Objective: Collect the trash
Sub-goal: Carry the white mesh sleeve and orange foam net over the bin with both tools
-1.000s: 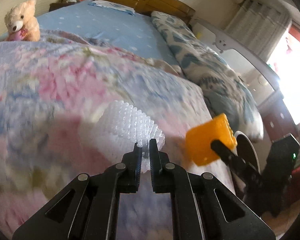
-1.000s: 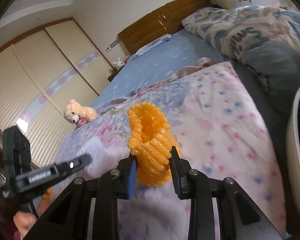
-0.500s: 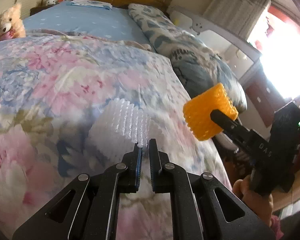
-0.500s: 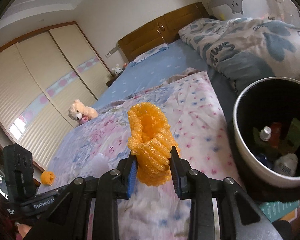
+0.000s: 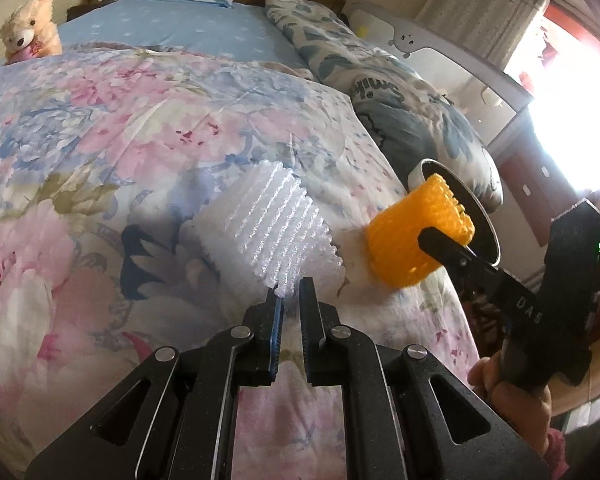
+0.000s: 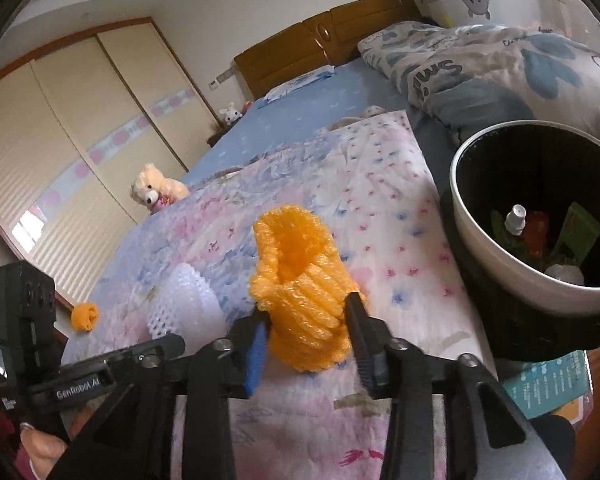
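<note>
Sitting between the opening right hand-held gripper [image 6: 308, 316] jaws: orange foam net [image 6: 300, 288].

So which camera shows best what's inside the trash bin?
The right wrist view: the trash bin has its mouth open to the camera, with a small bottle and wrappers visible. The left wrist view shows only its rim behind the orange foam net.

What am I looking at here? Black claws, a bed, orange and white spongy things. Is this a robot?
No robot: a person holds a two-finger gripper in each hand, each carrying a camera looking along its fingers. The left gripper pinches a white foam net sleeve. The right gripper has an orange foam net sleeve between its jaws, which are opening, beside a trash bin already holding bottles. Below lies a floral quilt; another orange foam net rests on it, and a teddy bear sits further back.
</note>
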Demonstrator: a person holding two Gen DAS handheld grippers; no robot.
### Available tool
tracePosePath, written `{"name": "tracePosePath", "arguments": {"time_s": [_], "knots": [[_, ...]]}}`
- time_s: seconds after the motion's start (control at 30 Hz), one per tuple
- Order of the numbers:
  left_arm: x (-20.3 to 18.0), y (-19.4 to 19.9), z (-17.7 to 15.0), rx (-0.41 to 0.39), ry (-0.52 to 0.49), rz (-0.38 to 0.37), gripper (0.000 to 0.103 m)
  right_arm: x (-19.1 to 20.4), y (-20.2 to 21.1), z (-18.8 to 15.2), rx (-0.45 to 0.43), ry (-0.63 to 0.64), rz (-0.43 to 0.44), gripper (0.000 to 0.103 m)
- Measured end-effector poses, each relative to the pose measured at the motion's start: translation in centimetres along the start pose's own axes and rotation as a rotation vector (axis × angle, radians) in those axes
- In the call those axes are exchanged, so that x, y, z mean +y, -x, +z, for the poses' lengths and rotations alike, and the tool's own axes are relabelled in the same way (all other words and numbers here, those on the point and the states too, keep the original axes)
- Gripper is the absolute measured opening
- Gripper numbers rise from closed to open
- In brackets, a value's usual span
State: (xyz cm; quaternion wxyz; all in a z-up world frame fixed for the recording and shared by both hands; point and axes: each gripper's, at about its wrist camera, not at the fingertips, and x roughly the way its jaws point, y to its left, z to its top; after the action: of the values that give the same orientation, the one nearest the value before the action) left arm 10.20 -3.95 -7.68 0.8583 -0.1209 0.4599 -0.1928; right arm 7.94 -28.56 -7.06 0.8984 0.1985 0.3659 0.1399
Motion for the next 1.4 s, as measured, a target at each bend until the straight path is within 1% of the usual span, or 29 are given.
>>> {"name": "tracePosePath", "arguments": {"time_s": [0.1, 0.2, 0.3, 0.33, 0.37, 0.43, 0.47, 0.7, 1.03, 1.4], "knots": [[-0.1, 0.0, -0.1, -0.005, -0.003, -0.001, 0.008, 0.0, -0.1, -0.1, 0.004, -0.002, -0.005, 0.066], [-0.3, 0.1, -0.2, -0.008, -0.014, 0.001, 0.008, 0.2, -0.1, -0.3, 0.005, 0.013, -0.016, 0.066], [-0.7, 0.2, -0.4, -0.010, -0.028, 0.000, 0.008, 0.8, -0.4, -0.7, 0.026, 0.039, -0.002, 0.059], [-0.8, 0.3, -0.4, -0.011, -0.032, -0.001, 0.007, 1.0, -0.4, -0.8, 0.030, 0.049, -0.002, 0.045], [-1.0, 0.3, -0.5, -0.011, -0.035, -0.003, 0.007, 1.2, -0.5, -0.9, 0.035, 0.060, -0.005, 0.039], [-1.4, 0.6, -0.4, -0.015, -0.047, -0.007, 0.007, 1.6, -0.1, -1.0, 0.029, 0.078, -0.011, 0.032], [-1.6, 0.8, -0.4, -0.018, -0.053, -0.009, 0.007, 1.6, 0.0, -0.9, 0.027, 0.080, -0.009, 0.031], [-3.7, 1.3, 0.0, -0.024, -0.112, -0.006, 0.007, 0.5, 3.0, -0.2, -0.040, 0.048, -0.017, 0.030], [-8.1, 0.3, 0.5, -0.006, -0.225, 0.002, 0.007, -2.2, 6.8, 0.2, -0.115, -0.009, -0.059, 0.030], [-13.0, -1.2, 1.5, 0.001, -0.320, -0.038, 0.007, -4.5, 9.0, 0.7, -0.164, -0.051, -0.098, 0.030]]}}
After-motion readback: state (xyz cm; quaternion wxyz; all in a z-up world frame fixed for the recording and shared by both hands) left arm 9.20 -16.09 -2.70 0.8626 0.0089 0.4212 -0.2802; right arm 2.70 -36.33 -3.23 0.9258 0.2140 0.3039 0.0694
